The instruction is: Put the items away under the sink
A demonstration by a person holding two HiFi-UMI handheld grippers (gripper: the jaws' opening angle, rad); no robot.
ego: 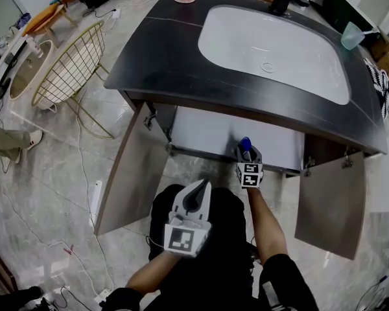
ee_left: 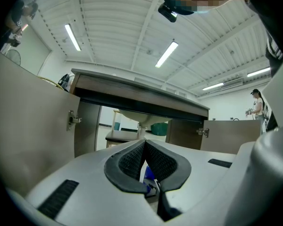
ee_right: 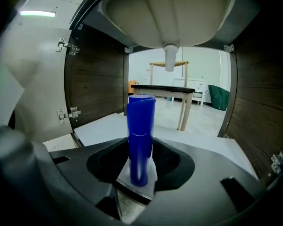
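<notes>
Right hand-held gripper: jaws pinched on the lower part of a blue bottle, which stands upright. The bottle is a smooth, glossy plastic cylinder with a faint seam ring near the middle and a flat cap. The jaw pads are dark, ribbed rubber. A pale flat piece sits under the bottle base; I cannot tell what it is.

Position: the bottle is at the cabinet mouth, above the front edge of the cabinet floor, not yet set down.

Left hand-held gripper: pads pressed together, nothing between them. It is held low and back from the opening.

Surroundings:
- The cabinet floor is white, flat and matte.
- The side walls are dark wood grain, with metal hinges on the left.
- Overhead is the rounded pale basin, with a drain pipe hanging down at centre.
- Both doors are swung wide.

Procedure note (judgement):
- Carry the bottle inward and keep it vertical.
- Keep it low enough for the cap to pass under the basin, and off the drain line.
- Seat the base flat on the white floor before releasing. The bottle is tall and narrow, and the smooth plastic would probably tip if let go while tilted.
- Open the jaws gently and pull straight back.
</notes>
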